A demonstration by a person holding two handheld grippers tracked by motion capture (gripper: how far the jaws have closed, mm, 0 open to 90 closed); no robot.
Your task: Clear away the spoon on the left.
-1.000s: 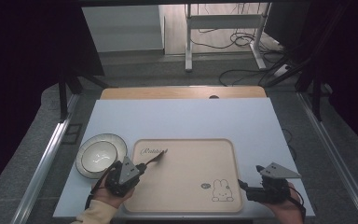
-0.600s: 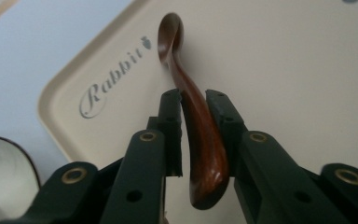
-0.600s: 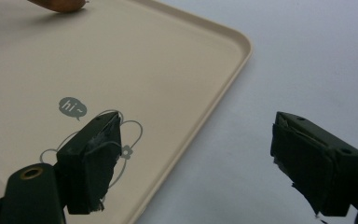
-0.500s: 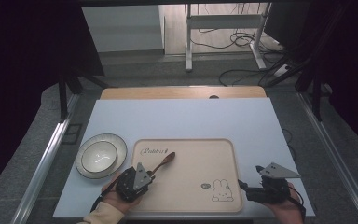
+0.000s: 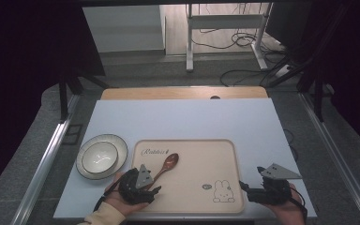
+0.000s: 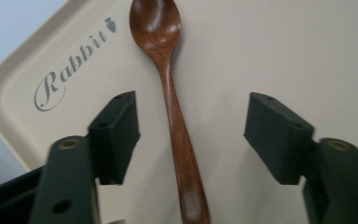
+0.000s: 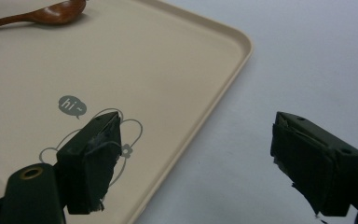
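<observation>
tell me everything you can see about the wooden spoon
The spoon looks like dark reddish-brown wood, smooth and slightly glossy, with an oval bowl and a slim handle that widens toward its end. It lies flat on the beige tray, bowl facing up, near the "Rabbit" lettering, handle angled toward the left gripper. That gripper's open jaws stand on either side of the handle without touching it. Only the tray touches the spoon.

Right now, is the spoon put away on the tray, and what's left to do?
Done, it seems: the wooden spoon lies flat on the cream tray. In hand: nothing; the left tool is open astride the handle, and the right tool is open. Possibly left: the bowl sits beside the tray.
</observation>
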